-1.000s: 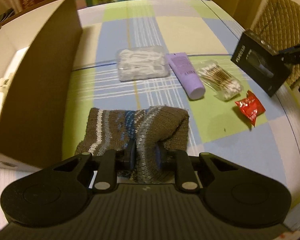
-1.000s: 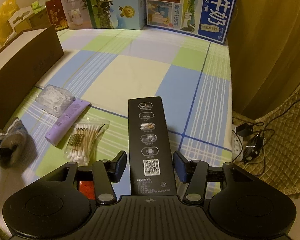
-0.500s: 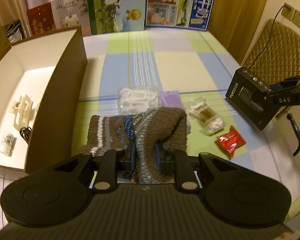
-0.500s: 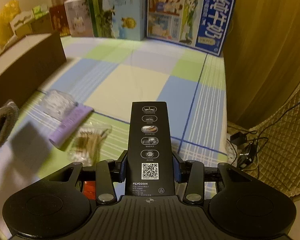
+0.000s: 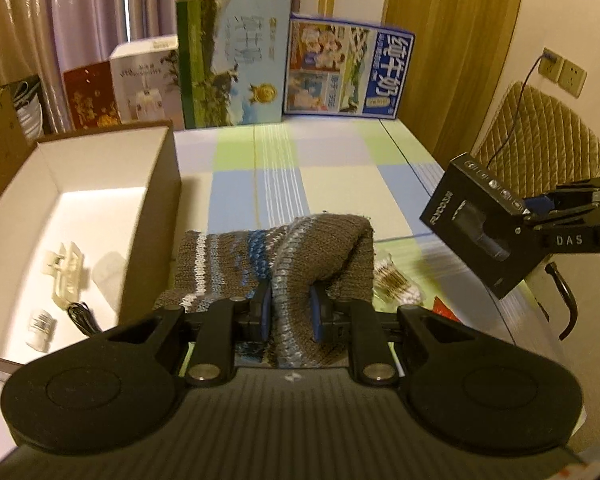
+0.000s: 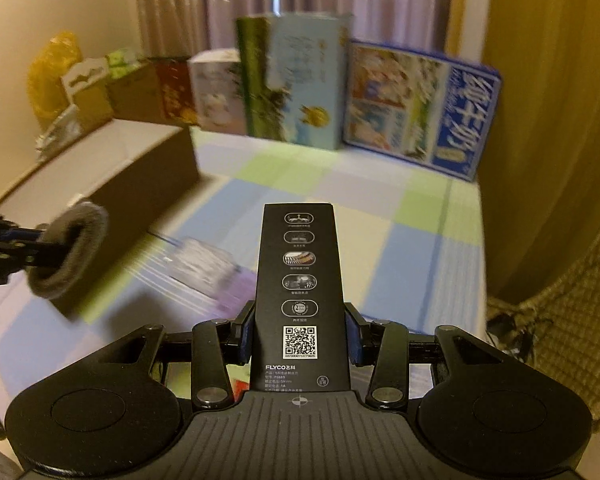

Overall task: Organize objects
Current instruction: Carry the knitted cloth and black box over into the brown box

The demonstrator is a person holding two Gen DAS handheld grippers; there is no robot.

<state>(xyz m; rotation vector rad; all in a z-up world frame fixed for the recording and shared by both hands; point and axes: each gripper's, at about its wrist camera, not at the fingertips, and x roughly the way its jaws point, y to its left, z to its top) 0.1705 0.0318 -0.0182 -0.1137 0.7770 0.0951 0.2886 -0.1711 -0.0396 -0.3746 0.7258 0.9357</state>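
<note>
Striped grey knit sock [image 5: 284, 256] (folded double)

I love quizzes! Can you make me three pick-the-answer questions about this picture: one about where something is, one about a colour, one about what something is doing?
1. Where is the white clip?
A on the chair
B inside the open box
C on the curtain

2. What colour is the knitted sock?
A pink
B yellow
C grey-brown with blue and white stripes

3. What is the right gripper doing?
A gripping the black carton
B open and holding nothing
C gripping a spoon

Answers: B, it lies on the box's white floor. C, the knit shows it. A, its fingers press both carton sides.
</note>
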